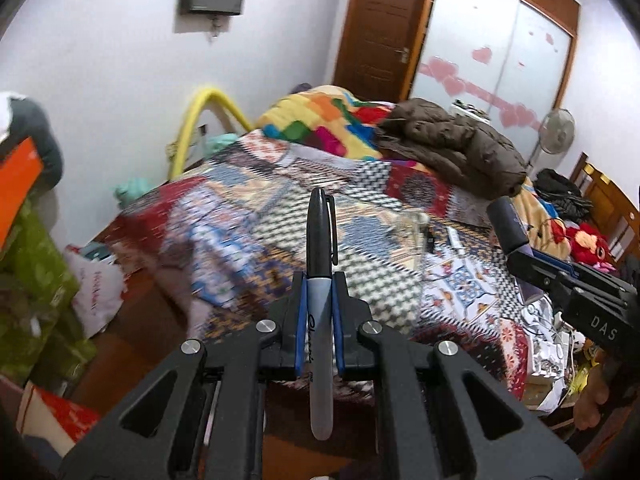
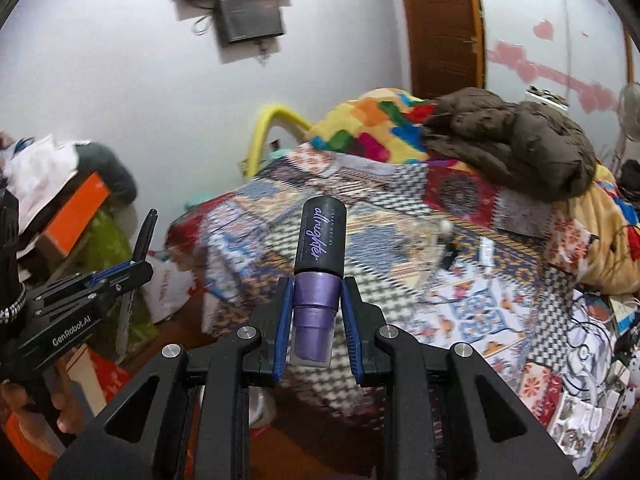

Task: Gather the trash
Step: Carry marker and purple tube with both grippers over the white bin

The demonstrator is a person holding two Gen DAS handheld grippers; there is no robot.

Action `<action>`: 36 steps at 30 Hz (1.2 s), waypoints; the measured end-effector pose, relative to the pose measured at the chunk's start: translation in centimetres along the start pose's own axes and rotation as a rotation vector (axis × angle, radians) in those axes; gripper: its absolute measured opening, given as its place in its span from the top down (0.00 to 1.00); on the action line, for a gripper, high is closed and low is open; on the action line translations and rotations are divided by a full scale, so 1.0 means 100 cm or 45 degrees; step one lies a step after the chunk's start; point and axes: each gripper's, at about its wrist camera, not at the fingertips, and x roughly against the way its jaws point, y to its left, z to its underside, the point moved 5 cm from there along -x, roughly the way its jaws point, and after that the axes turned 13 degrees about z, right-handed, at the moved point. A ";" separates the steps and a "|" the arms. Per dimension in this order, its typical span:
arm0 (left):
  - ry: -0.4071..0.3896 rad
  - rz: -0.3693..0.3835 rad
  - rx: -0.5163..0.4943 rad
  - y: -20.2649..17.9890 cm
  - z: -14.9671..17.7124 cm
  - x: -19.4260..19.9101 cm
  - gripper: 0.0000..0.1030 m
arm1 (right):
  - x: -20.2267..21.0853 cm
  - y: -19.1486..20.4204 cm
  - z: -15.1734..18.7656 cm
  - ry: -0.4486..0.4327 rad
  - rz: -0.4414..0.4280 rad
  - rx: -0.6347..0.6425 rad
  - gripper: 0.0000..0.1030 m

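In the left wrist view, the left gripper is clamped on a black marker, which stands lengthwise along the fingers at the centre of the frame, cap pointing up toward the patchwork bedspread. At the right edge the right gripper shows side-on with a dark-capped bottle.

In the right wrist view, the right gripper pinches a purple spray bottle by its lower body at centre frame, its black cap upward. The left gripper sits at the left edge, the marker crossing its tips. A clear container lies on the bedspread right of centre, with small items beside it.

Both tools are loaded and held above the bed, so I judge the step to be carrying. Keep both grips firm and level, since the round bottle could slip between the pads, and move both to the bin without knocking them together.
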 end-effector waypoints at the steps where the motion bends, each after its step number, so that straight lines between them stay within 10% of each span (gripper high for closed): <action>1: -0.001 -0.014 0.006 0.006 0.004 0.006 0.90 | 0.000 0.007 0.002 0.003 -0.015 0.008 0.78; 14: 0.112 -0.189 0.169 0.104 0.076 0.039 0.90 | -0.034 0.122 0.056 0.184 -0.213 0.205 0.78; 36: 0.632 -0.207 0.528 0.215 0.223 -0.096 0.90 | -0.170 0.216 0.170 0.721 -0.340 0.504 0.78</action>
